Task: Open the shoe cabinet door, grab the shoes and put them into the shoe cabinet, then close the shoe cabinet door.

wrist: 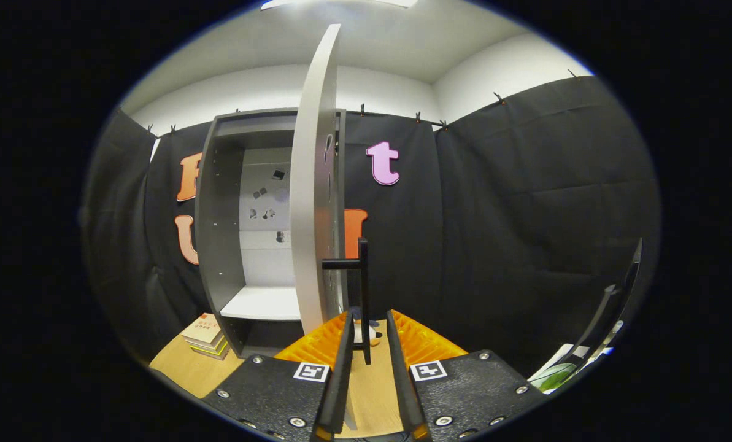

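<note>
Tool: the tool is sitting low over the tabletop, its two fingers pointing forward with a narrow gap between them.
Tool state: the lower end of the thin black bar handle is hanging in that gap, but I cannot tell if the fingers are pressing on it or just sitting beside it.
Handle: it is standing upright and joined by a short black arm to the tall light grey cabinet door.
Door: it is swung open, edge-on to the tool, just ahead of the fingers.
Cabinet: the dark grey shoe cabinet is standing open behind the door, with a white shelf low inside it.
Shoe: something small and pale with a bit of orange is lying just beyond the fingertips; it is too hidden to be sure it is a shoe.
Tabletop: the light wooden tabletop is holding a small stack of books beside the cabinet's foot.
</note>
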### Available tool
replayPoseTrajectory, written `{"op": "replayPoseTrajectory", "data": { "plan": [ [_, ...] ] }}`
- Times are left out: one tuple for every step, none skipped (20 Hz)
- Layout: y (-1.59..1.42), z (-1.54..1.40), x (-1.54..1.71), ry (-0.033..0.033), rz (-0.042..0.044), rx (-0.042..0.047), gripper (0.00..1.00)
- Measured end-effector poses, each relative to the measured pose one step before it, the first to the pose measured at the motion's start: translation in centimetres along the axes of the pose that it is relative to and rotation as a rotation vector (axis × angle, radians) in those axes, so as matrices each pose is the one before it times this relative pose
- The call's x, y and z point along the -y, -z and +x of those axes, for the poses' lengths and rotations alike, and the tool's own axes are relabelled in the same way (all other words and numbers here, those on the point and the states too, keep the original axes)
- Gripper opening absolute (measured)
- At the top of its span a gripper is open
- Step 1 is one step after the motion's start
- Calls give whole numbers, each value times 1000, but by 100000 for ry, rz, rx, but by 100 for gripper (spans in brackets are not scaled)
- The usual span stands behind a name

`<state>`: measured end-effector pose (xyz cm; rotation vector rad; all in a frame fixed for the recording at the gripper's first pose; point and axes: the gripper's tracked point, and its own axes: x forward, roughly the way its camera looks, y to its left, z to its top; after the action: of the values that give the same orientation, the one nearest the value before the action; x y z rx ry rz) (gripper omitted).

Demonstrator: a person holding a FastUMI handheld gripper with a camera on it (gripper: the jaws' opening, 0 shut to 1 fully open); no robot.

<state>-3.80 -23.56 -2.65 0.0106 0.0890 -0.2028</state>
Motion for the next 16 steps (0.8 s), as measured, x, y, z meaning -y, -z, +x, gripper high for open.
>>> {"op": "replayPoseTrajectory", "data": {
  "plan": [
    [63,-20,291,1037,-55,-214,34],
    [67,-47,251,1031,6,-259,34],
    [25,-105,249,836,-533,-270,34],
    [-29,-108,166,672,-717,-116,34],
    [-62,-319,170,725,-245,10,34],
    [-252,-235,126,867,-245,135,34],
    [-282,-261,176,699,-291,558,35],
    [-227,-337,217,761,-352,212,36],
    [-183,-382,55,85,-149,244,36],
    [-377,-480,-255,-440,501,595,36],
    [-333,-247,-42,240,11,415,37],
    [-136,-221,-163,-14,-427,376,38],
    [-151,-304,-366,-547,-252,196,38],
    [-171,-209,-604,-982,9,6,38],
    [-234,-132,-659,-1270,-16,98,38],
    [-53,-208,-720,-1100,-273,-110,38]
  ]
}}
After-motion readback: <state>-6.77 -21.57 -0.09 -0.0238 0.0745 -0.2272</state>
